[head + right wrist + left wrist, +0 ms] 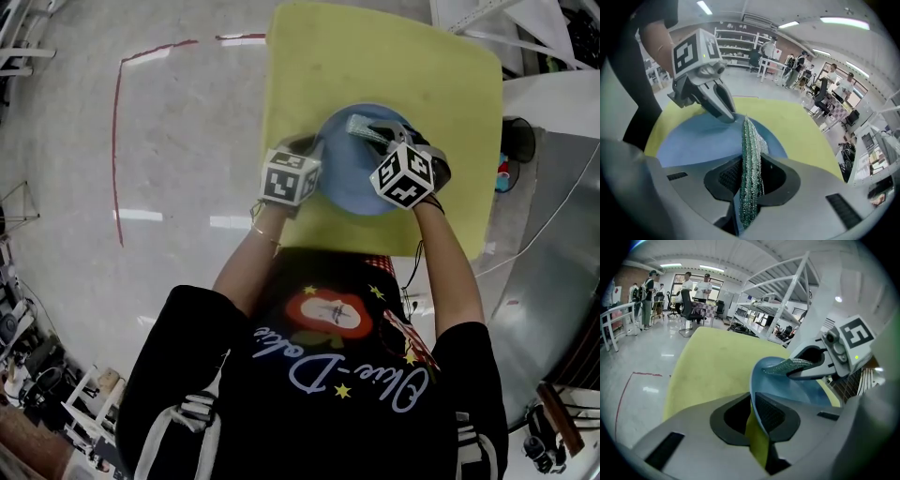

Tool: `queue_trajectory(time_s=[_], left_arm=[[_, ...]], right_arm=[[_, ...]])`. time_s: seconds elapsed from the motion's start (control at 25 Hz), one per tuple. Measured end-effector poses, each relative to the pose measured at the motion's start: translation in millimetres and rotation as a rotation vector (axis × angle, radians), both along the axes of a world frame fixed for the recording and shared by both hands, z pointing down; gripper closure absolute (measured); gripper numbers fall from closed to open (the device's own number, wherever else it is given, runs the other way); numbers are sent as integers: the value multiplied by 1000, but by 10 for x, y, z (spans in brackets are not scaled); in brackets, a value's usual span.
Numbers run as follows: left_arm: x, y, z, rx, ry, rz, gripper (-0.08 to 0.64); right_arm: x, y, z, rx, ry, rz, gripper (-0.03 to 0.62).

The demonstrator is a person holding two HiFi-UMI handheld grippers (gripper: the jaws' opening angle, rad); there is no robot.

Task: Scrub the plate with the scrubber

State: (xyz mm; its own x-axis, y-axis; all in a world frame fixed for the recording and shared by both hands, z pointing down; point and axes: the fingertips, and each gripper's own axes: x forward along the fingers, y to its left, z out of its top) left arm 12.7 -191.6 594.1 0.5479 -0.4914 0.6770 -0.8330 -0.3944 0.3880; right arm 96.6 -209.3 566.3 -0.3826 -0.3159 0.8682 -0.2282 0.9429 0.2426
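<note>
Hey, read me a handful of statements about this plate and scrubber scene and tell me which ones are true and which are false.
1. The plate is blue. True.
2. The left gripper is empty and clear of the plate. False: its jaws are closed on the plate's rim.
3. The right gripper holds the scrubber between its jaws. True.
4. The plate rests on the grey floor. False: it sits on a yellow table.
5. The scrubber is a yellow sponge block. False: it is a thin, glittery green mesh pad.
</note>
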Motion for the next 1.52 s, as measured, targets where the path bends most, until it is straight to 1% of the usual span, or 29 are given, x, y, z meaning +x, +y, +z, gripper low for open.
queue_trajectory(time_s=[0.08,0.24,0.44,0.64,1.08,1.24,1.52], left_arm=[[3,5,0,-4,-2,-2,531],[-11,-1,-35,0,1,-8,531],[-34,24,-20,0,3,-3,531],[-48,42,5,-7,-6,11,531],[-25,17,18,-1,-38,3,531],[-28,28,26,-3,-39,2,531],[-3,1,38,-6,-44,2,531]], right_arm=[[12,-1,70,-6,20,-17,532],[-13,53,138,-41,14,-20,531],[-47,161,217,-114,27,-5,529],[-76,302,271,-132,53,-6,529],[-118,722,291,-196,17,0,528],[-156,874,300,-216,17,-14,527],[-214,1147,306,-281,-9,-42,528]])
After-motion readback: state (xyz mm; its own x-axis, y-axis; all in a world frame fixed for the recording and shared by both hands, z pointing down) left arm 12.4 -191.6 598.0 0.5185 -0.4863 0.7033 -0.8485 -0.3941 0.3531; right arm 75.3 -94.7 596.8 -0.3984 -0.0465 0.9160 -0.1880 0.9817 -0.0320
